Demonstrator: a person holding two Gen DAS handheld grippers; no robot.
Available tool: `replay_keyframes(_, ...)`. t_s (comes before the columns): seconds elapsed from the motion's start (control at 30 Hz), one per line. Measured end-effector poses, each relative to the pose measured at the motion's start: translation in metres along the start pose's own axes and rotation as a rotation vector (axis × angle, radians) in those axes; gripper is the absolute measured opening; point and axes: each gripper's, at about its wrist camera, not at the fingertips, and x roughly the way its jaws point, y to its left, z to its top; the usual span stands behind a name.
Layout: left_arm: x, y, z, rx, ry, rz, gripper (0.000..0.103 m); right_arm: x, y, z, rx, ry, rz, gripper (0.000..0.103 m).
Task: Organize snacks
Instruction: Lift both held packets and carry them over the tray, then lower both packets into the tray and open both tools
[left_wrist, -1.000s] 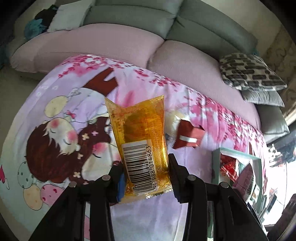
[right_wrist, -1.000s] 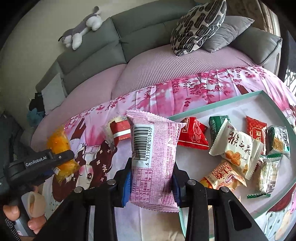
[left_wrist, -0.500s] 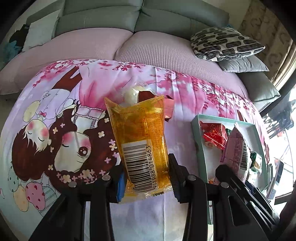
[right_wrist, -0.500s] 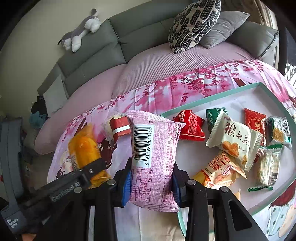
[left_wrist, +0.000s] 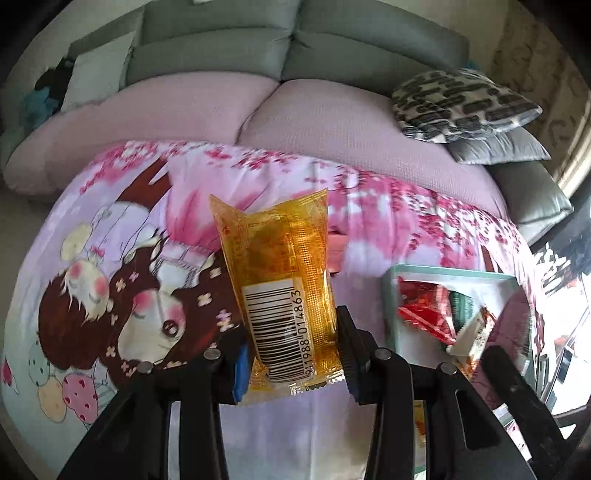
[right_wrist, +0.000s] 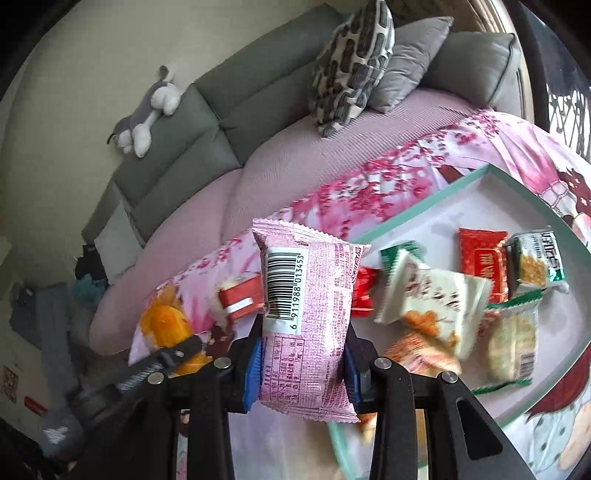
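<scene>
two packets are held, one per gripper: an orange packet (left_wrist: 284, 291) is clamped in the left gripper (left_wrist: 291, 363), a pink packet (right_wrist: 308, 325) in the right gripper (right_wrist: 301, 371), beside a tray (right_wrist: 417, 212) where about seven packets are seen.

Snack packets (right_wrist: 480, 262) in tray (right_wrist: 436, 206), tray on blanket (right_wrist: 369, 184), sofa (right_wrist: 207, 110) behind

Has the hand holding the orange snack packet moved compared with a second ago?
Yes. The orange packet has travelled toward the teal tray: a second ago only the tray's corner showed at the view's right edge; now it sits much nearer the packet.
</scene>
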Motion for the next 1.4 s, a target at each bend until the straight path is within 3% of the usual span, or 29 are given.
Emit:
replay_keyframes(0.4,0.003,-0.142,0.008,0.241,0.001,-0.172,0.042,-0.052,-0.134,0.061,0.195,-0.142,-0.183,0.038)
replay_keyframes(0.63,0.028,-0.199,0.017,0.319,0.034,-0.23,0.042,-0.042,-0.152,0.078,0.177,-0.143,-0.214,0.038)
replay_keyframes(1.0,0.071,-0.219,0.017,0.331,0.122,-0.249,0.042,-0.003,-0.15,0.08,0.1,-0.05,-0.316,0.039)
replay_keyframes(1.4,0.087,-0.224,0.012,0.323,0.167,-0.26,0.043,0.001,-0.148,0.079,0.076,-0.023,-0.346,0.039)
